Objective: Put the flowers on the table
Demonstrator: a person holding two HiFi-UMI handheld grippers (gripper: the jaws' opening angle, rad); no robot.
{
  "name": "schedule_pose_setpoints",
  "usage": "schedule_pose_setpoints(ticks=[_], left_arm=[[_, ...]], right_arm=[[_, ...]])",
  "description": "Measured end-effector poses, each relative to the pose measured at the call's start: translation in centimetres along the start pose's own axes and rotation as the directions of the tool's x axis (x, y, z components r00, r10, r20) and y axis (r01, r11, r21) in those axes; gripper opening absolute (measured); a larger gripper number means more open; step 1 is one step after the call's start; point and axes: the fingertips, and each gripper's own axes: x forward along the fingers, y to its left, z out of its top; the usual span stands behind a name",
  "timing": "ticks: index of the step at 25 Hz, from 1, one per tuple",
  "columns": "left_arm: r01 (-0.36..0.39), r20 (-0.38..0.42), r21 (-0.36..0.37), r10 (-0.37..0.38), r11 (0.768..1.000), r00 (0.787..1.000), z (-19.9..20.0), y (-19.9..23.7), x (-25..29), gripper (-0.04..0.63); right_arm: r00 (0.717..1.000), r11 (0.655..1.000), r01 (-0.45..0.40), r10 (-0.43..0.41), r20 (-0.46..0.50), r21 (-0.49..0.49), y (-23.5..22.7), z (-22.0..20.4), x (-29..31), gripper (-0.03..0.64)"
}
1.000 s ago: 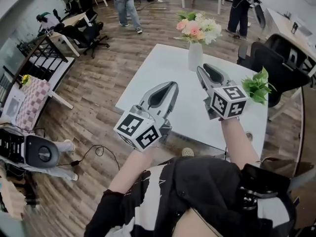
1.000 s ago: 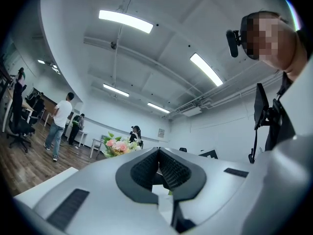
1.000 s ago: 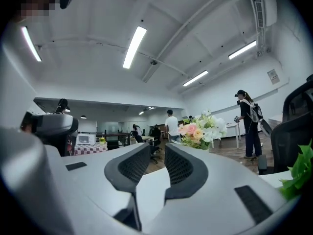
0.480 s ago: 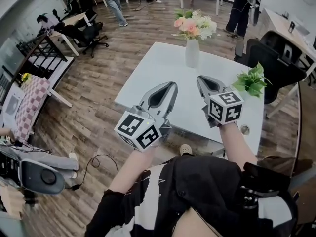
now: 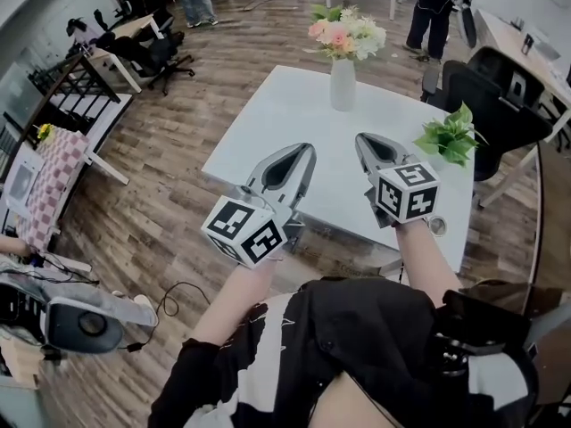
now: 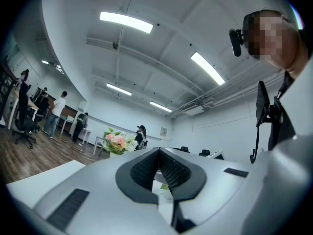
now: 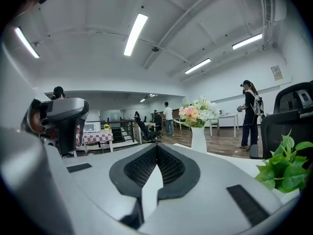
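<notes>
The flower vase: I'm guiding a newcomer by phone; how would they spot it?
Find the white table on the wood floor. Near its far edge stands a slim white vase of pink and white flowers. The other plant, at the right edge, is only green leaves.

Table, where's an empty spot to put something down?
The table is bare all along its left side, left of the vase, and in the middle between the vase and the left gripper. The right edge is crowded: the green plant sits there by the right gripper.
</notes>
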Motion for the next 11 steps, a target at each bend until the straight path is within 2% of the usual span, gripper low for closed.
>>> schedule_pose_setpoints(ticks=[4, 11], left_arm=[[-0.034, 0.011, 0.003, 0.034, 0.999, 0.999, 0.5, 0.6, 0.6, 0.014], [-0.067, 0.017, -0.022, 0.068, 0.997, 0.998, 0.6, 0.7, 2.7, 0.014]], right_arm=[[1.000, 0.999, 0.005, -0.005, -0.013, -0.044, -1.2, 0.2, 0.2, 0.017], [0.999, 0.998, -0.024, 0.021, -0.049, -0.063, -3.0, 0.9, 0.6, 0.017]])
